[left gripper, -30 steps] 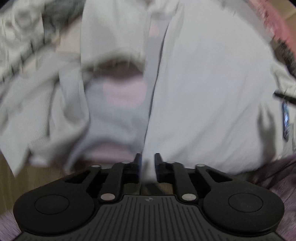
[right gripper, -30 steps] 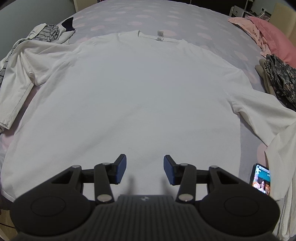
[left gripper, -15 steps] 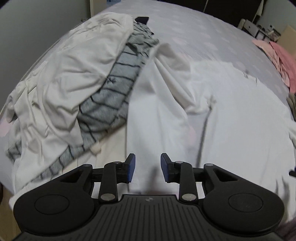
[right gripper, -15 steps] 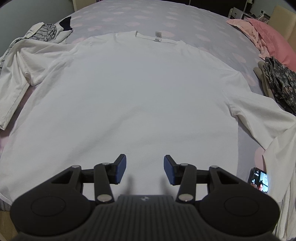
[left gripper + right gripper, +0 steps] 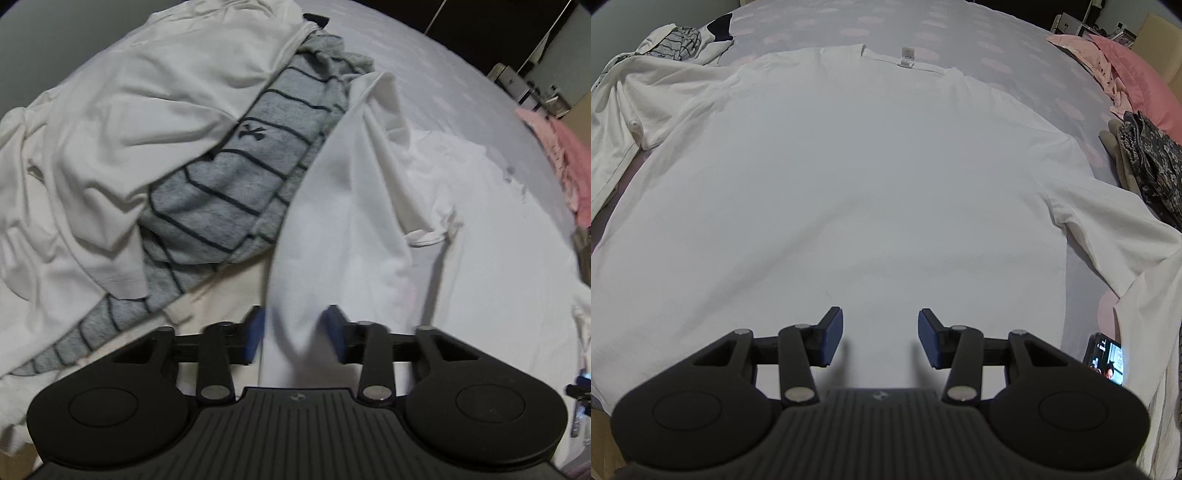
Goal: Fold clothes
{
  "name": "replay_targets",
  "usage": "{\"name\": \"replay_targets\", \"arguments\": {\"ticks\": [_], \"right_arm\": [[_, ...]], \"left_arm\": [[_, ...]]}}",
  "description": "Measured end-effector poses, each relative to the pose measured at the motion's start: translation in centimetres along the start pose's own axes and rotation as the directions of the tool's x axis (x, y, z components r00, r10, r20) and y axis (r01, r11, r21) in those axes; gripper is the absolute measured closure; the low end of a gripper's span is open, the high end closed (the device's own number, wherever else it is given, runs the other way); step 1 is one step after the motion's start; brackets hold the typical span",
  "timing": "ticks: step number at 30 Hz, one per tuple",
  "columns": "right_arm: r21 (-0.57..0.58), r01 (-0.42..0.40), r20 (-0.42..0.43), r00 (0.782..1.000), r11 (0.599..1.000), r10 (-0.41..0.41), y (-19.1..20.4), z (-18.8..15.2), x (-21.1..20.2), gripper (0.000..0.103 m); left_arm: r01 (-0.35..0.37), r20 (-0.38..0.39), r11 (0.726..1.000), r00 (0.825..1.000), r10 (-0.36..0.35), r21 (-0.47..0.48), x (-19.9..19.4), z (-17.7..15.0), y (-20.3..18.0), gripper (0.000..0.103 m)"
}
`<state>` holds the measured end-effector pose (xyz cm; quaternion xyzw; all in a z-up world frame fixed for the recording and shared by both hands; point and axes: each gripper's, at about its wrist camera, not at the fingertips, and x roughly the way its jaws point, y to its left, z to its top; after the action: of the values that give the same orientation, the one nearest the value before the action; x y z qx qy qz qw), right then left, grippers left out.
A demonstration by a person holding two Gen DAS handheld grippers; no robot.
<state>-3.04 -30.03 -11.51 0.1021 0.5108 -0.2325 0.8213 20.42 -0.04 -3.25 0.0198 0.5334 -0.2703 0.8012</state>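
A white T-shirt lies spread flat on the bed, collar and label at the far side. My right gripper is open and empty, low over the shirt's near hem. In the left wrist view the shirt's left sleeve runs toward me in a loose fold. My left gripper is open with the sleeve's end lying between its fingers. The shirt's body lies to the right.
A heap of white garments and a grey striped one lies left of the sleeve. Pink clothes and a dark patterned garment lie at the right. A lit phone and another white cloth lie near right.
My left gripper has opened and let go of the cloth it held, swung left to the sleeve, then moved in around the sleeve's end. My right gripper has barely moved.
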Motion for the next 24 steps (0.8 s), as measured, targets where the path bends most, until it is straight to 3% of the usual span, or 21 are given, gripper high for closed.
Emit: {"name": "replay_targets", "arguments": {"ticks": [3,8,14,19,24], "right_arm": [[-0.006,-0.005,0.0,1.0,1.0,0.005,0.1,0.1,-0.1,0.054],[-0.015,-0.013,-0.001,1.0,1.0,0.013,0.3,0.3,-0.2,0.054],[-0.007,-0.043,0.04,0.998,0.999,0.044,0.1,1.2,-1.0,0.054],[0.005,-0.075,0.093,0.993,0.997,0.074,-0.4,2.0,-2.0,0.053],[0.016,-0.106,0.146,0.984,0.994,0.103,-0.8,2.9,-2.9,0.053]], "left_arm": [[0.011,0.06,0.999,0.998,-0.013,0.033,-1.8,-0.2,-1.3,0.1],[0.089,0.15,0.988,0.983,-0.108,0.125,-6.3,0.0,-5.3,0.101],[0.191,0.174,0.937,0.953,-0.249,0.293,-9.2,2.4,-12.6,0.101],[0.257,0.115,0.874,0.937,-0.33,0.413,-8.3,4.2,-20.1,0.101],[0.295,-0.008,0.805,0.941,-0.339,0.515,-3.1,3.6,-27.4,0.101]]}}
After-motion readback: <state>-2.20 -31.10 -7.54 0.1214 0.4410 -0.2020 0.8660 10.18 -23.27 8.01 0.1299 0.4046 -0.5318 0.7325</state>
